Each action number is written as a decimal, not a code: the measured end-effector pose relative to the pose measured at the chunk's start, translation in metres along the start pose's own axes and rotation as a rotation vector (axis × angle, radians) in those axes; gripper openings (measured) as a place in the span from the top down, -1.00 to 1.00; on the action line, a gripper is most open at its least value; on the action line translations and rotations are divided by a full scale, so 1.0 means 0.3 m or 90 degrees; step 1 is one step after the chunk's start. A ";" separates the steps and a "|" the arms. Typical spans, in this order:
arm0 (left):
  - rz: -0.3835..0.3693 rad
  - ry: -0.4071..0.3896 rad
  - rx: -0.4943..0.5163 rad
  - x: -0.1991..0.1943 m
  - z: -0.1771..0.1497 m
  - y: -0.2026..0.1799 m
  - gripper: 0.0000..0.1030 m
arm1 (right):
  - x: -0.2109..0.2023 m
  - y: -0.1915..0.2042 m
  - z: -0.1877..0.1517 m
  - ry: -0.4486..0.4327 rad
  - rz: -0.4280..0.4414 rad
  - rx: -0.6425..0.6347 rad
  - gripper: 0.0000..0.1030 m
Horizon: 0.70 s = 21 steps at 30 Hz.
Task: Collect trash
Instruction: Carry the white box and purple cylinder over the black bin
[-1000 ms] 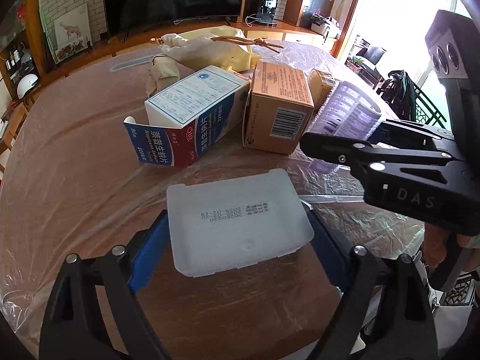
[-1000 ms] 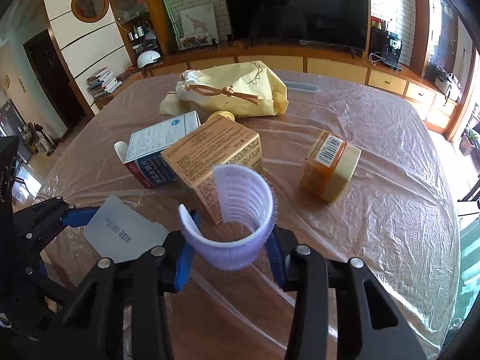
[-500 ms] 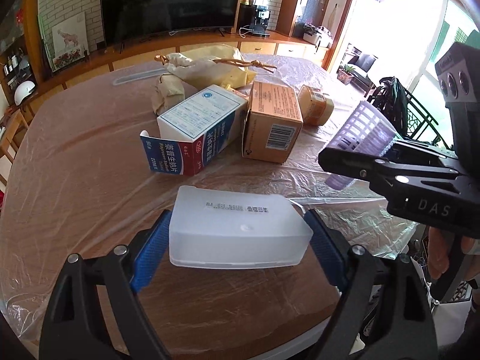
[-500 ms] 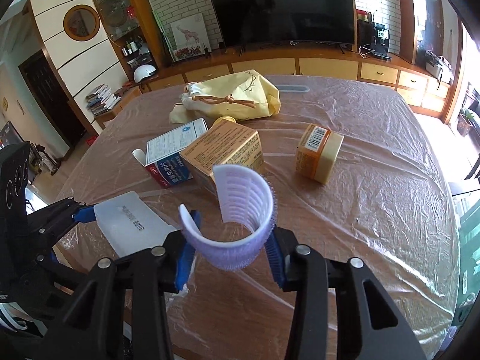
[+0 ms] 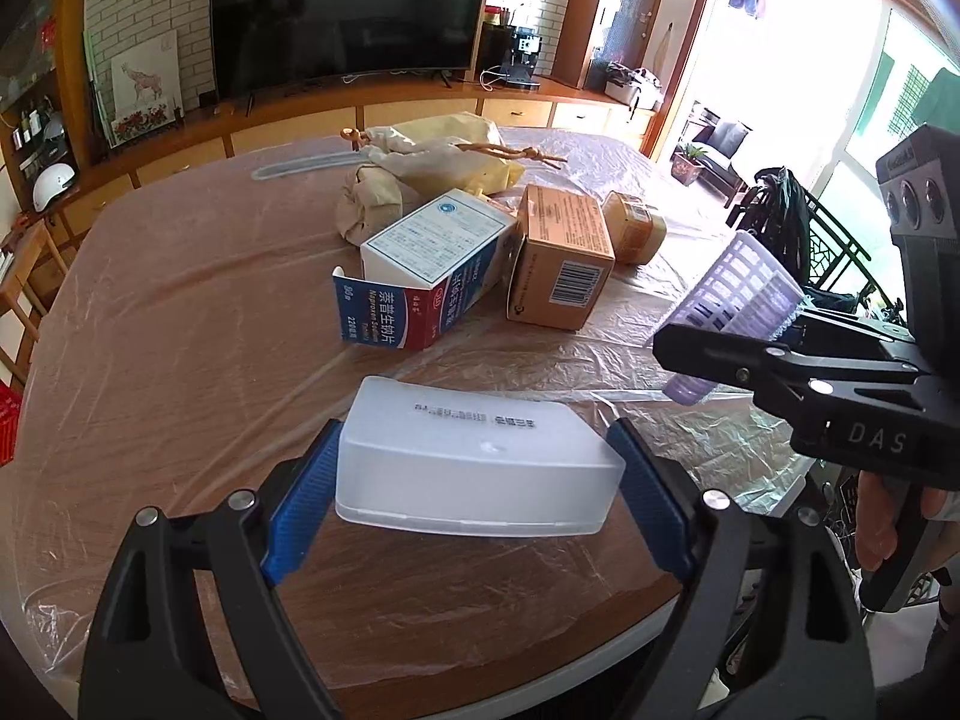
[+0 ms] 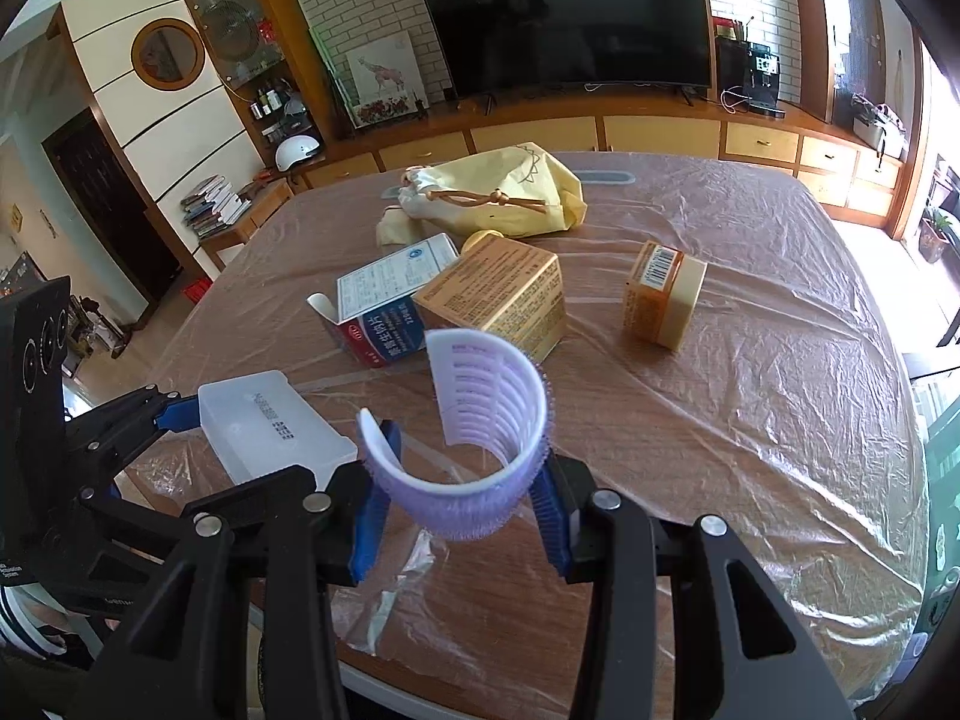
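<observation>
Lilac hair roller (image 6: 480, 450) clamped in right gripper (image 6: 459, 516); left gripper (image 5: 474, 495) clamps white plastic box (image 5: 474, 468). Only right view shows the roller's split.

White brick wall (image 6: 336, 6), dark television (image 6: 570, 18), wooden sideboard (image 6: 660, 132), bright sunlit windows (image 5: 798, 72)

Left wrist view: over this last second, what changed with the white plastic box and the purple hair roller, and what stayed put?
The white plastic box tipped from showing its flat printed face to showing its long side, and came up off the table with the left gripper. The purple hair roller rose too, gripped as before by the right gripper. Nothing was released. The medicine carton, brown box and yellow bag stayed put.
</observation>
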<state>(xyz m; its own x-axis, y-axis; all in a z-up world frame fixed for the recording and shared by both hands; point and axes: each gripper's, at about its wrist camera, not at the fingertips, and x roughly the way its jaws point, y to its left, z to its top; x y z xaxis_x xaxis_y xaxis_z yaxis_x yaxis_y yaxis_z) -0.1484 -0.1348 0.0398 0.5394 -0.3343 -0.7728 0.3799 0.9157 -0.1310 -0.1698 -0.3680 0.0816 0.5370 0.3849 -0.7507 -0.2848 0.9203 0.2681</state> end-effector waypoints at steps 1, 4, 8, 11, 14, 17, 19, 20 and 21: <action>0.000 -0.001 0.001 -0.006 -0.001 0.001 -0.70 | -0.005 0.005 -0.003 0.000 0.001 0.000 0.20; -0.002 -0.002 0.002 -0.020 -0.007 0.007 -0.70 | -0.018 0.016 -0.014 0.002 0.006 0.000 0.20; -0.006 -0.003 0.004 -0.040 -0.017 0.012 -0.70 | -0.036 0.033 -0.041 0.008 0.013 0.008 0.20; -0.012 -0.004 0.006 -0.058 -0.024 0.020 -0.70 | -0.051 0.039 -0.065 0.011 0.021 0.016 0.20; -0.018 -0.005 0.006 -0.080 -0.036 0.036 -0.70 | -0.072 0.040 -0.084 0.014 0.028 0.023 0.20; -0.023 -0.006 0.010 -0.104 -0.051 0.036 -0.70 | -0.096 0.039 -0.106 0.015 0.033 0.029 0.20; -0.026 -0.007 0.013 -0.120 -0.061 0.036 -0.70 | -0.116 0.040 -0.122 0.015 0.034 0.031 0.20; -0.028 -0.007 0.014 -0.127 -0.067 0.036 -0.70 | -0.121 0.042 -0.123 0.015 0.034 0.032 0.20; -0.029 -0.006 0.016 -0.133 -0.071 0.036 -0.70 | -0.129 0.044 -0.131 0.016 0.035 0.033 0.20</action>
<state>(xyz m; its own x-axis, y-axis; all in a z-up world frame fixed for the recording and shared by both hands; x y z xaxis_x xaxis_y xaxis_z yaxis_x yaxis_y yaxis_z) -0.1820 -0.1070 0.0559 0.5285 -0.3780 -0.7602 0.4224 0.8938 -0.1507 -0.2256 -0.3736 0.0904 0.5015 0.4342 -0.7483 -0.2717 0.9002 0.3402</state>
